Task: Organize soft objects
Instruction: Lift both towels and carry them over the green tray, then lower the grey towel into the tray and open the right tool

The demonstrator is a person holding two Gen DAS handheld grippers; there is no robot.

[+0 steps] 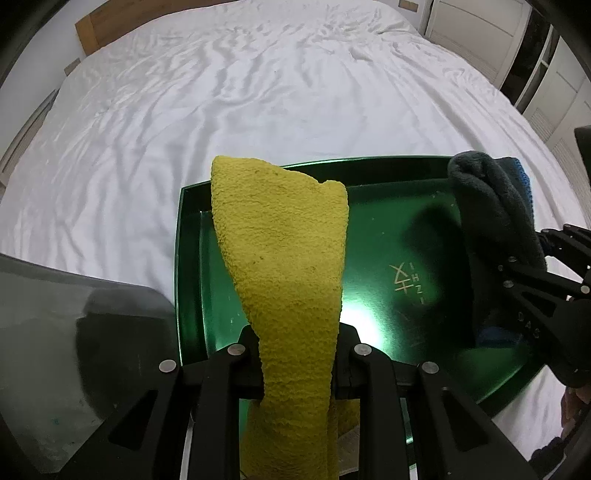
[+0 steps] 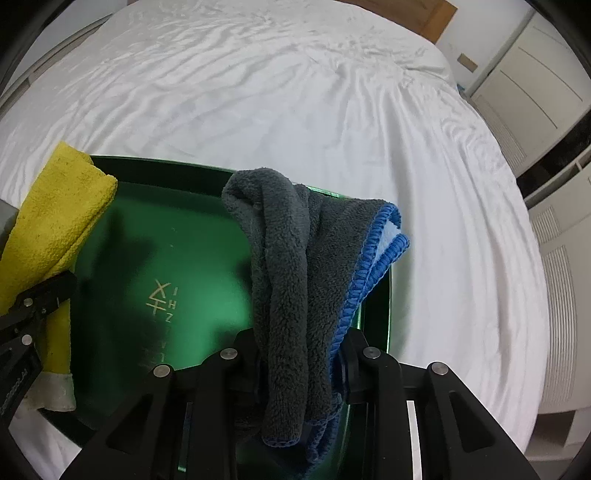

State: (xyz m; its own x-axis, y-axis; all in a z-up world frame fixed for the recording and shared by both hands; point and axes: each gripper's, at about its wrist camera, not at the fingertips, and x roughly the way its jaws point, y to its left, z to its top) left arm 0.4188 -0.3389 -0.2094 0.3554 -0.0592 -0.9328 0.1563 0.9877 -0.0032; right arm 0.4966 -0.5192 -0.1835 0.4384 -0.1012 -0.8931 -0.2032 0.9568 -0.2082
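A shiny green tray point(image 1: 413, 236) point(image 2: 177, 229) lies on the white bed. My left gripper point(image 1: 297, 363) is shut on a yellow terry cloth point(image 1: 284, 236), which hangs over the tray's left part. The same yellow cloth point(image 2: 55, 214) shows at the left edge of the right wrist view, beside the left gripper point(image 2: 35, 301). My right gripper point(image 2: 301, 363) is shut on a grey fleece cloth with blue stitched edging point(image 2: 295, 258), bunched over the tray's right side. In the left wrist view that grey cloth point(image 1: 495, 218) hangs from the right gripper point(image 1: 535, 266) at the right.
The rumpled white bedsheet point(image 1: 258, 92) point(image 2: 295, 92) spreads all around the tray. A wooden headboard point(image 1: 110, 26) runs along the far edge. White cabinet doors point(image 2: 532, 85) stand to the right of the bed. A grey blurred object point(image 1: 55, 332) sits close at lower left.
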